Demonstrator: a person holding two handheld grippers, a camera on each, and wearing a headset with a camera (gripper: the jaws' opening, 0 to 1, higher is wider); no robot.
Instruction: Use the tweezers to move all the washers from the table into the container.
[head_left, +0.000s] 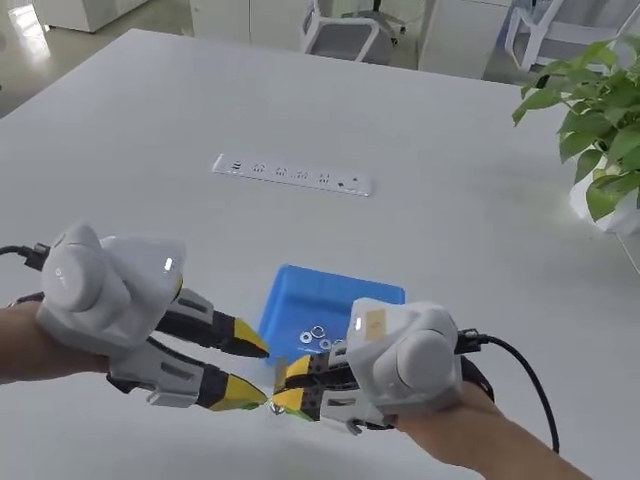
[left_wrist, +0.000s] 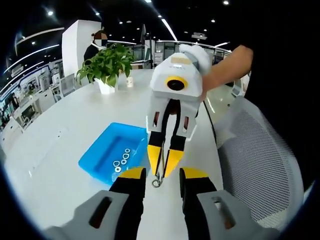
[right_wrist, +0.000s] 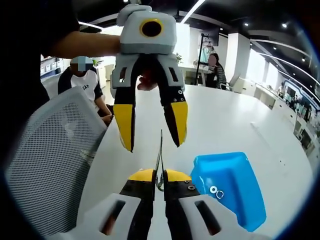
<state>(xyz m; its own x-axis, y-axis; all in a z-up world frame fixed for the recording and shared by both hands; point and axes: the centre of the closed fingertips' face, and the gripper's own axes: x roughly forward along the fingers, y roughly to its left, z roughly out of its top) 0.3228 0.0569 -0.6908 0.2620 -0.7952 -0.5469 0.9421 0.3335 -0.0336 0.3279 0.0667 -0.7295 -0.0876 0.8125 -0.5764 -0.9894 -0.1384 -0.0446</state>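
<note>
The blue container (head_left: 300, 290) lies on the white table with several washers (head_left: 318, 335) in it. My right gripper (head_left: 285, 385) is just in front of the container's near edge, shut on thin metal tweezers (right_wrist: 160, 147) that point away from it. A small ring, likely a washer (left_wrist: 156, 183), hangs at the tweezers' tip. My left gripper (head_left: 250, 370) faces it, open, its yellow tips on either side of the tweezers' end. In the left gripper view the right gripper (left_wrist: 165, 160) comes down between my open jaws, with the container (left_wrist: 107, 145) to the left.
A white power strip (head_left: 290, 175) is set into the table's middle. A potted plant (head_left: 600, 110) stands at the far right edge. A mesh office chair (left_wrist: 260, 160) sits by the near table edge. More chairs (head_left: 340, 30) stand beyond the far side.
</note>
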